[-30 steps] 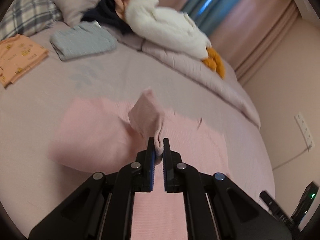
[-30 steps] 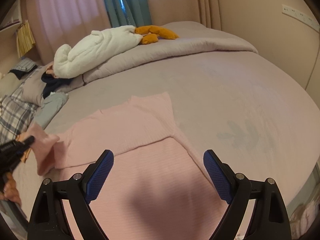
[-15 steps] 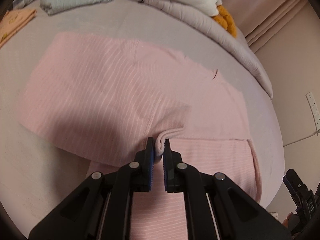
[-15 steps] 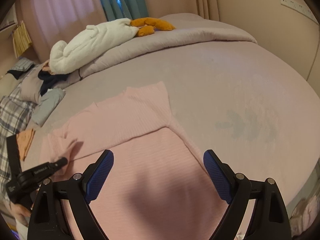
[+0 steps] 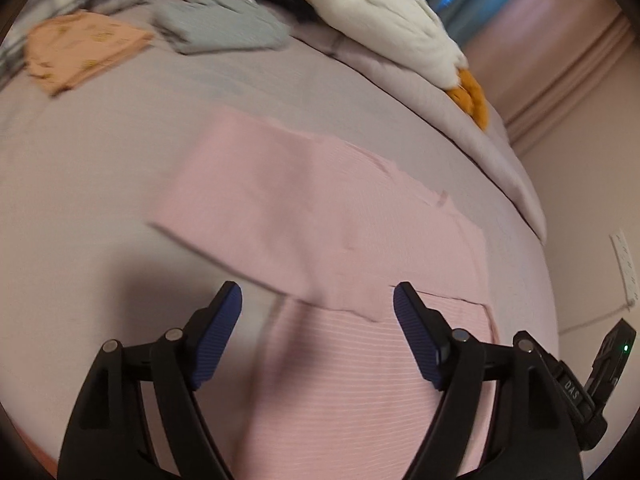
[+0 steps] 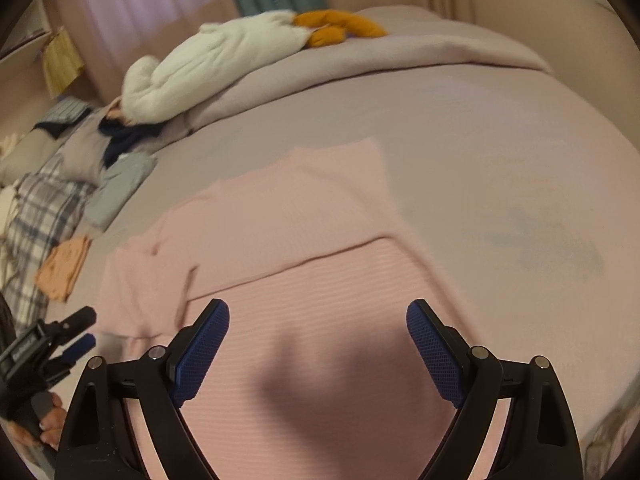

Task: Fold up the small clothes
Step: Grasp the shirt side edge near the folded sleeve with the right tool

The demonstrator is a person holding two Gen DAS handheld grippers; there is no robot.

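A pink top [image 5: 328, 216] is laid flat on the bed [image 5: 80, 184], close to the near edge. One sleeve [image 5: 256, 208] is folded across the body of the top, likely so that the top becomes a neat, narrow shape. In the right view the other sleeve [image 6: 332, 184] is also seen lying across the body.

The left tool [image 5: 318, 312] is held just above the folded sleeve. Its jaws are opening, and nothing is pinched between them; only the flat cloth is seen below the gap. It looks as if the sleeve is being let go so it can stay where it was put.

The right tool [image 6: 318, 344] is held over the lower part of the top. Its jaws are spread wide and nothing is gripped. It is probably kept ready there for the next fold.

Two small clothes, one orange [image 5: 80, 52] and one grey-blue [image 5: 224, 30], are already folded and set far off near the pillows, so they are out of the way. A white soft toy [image 5: 384, 20] is lying on the rolled blanket at the far side.

Plenty of bare bed is left around the top. The bottom hem is near the bed's edge, so care is needed there.
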